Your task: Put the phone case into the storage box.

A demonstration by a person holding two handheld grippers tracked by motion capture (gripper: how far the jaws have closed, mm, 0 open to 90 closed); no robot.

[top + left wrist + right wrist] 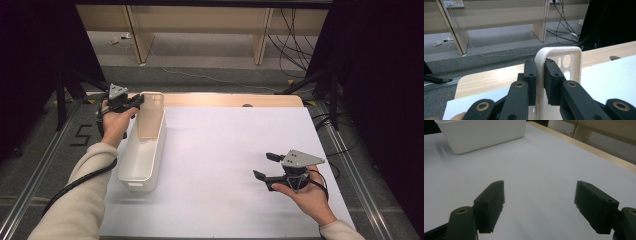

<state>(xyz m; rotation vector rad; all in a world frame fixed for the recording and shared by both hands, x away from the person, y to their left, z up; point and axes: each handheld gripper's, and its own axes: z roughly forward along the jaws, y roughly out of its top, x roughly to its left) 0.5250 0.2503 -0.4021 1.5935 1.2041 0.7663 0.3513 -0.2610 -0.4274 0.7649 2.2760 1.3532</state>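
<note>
A cream phone case (150, 117) with camera cut-outs at its top stands upright over the far end of a long white bin (143, 162). My left gripper (139, 101) is shut on the case's side edge. In the left gripper view the black pads (552, 80) press on either side of the case's rim (559, 50). My right gripper (264, 166) rests low over the white mat at the right, open, with nothing between its jaws. In the right gripper view it (539, 202) points across the mat toward the bin (481, 135).
A white mat (225, 150) covers most of the wooden table (225, 99), whose bare edge shows along the far side. Beyond it lie grey floor, loose cables (295, 45) and wooden desk legs (262, 40). Black stands (62, 95) flank the table.
</note>
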